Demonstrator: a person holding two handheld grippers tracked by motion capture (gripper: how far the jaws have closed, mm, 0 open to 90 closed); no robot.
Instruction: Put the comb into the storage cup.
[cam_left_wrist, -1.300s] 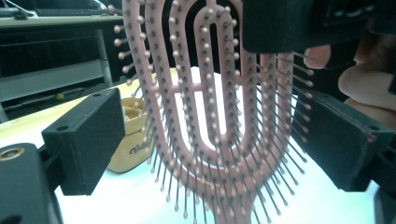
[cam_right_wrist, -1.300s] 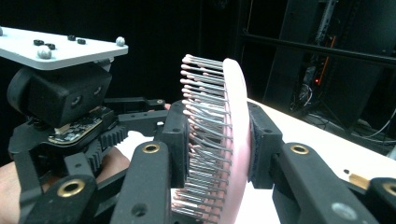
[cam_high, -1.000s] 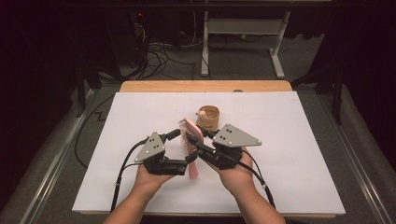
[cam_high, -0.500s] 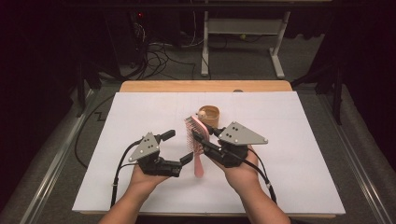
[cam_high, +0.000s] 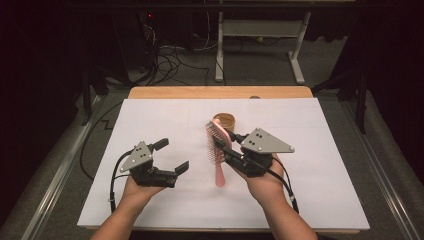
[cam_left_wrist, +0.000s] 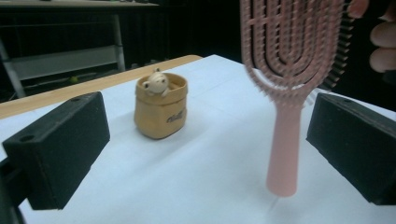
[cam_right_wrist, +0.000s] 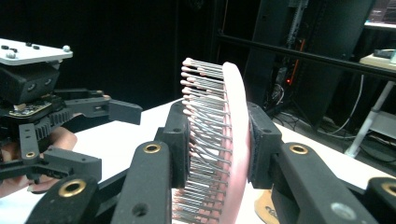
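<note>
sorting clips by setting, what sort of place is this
Likely a lab or recording studio: a table under white paper, dark drapes, loose cables on grey floor, and a desk frame behind.

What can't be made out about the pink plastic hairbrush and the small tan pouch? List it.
- Pink plastic hairbrush: its top is cut off by the upper edge in the left gripper view; in the right gripper view the right gripper covers its middle.
- Small tan pouch: lettering too blurred to read; in the high view the hairbrush hides its front.
</note>
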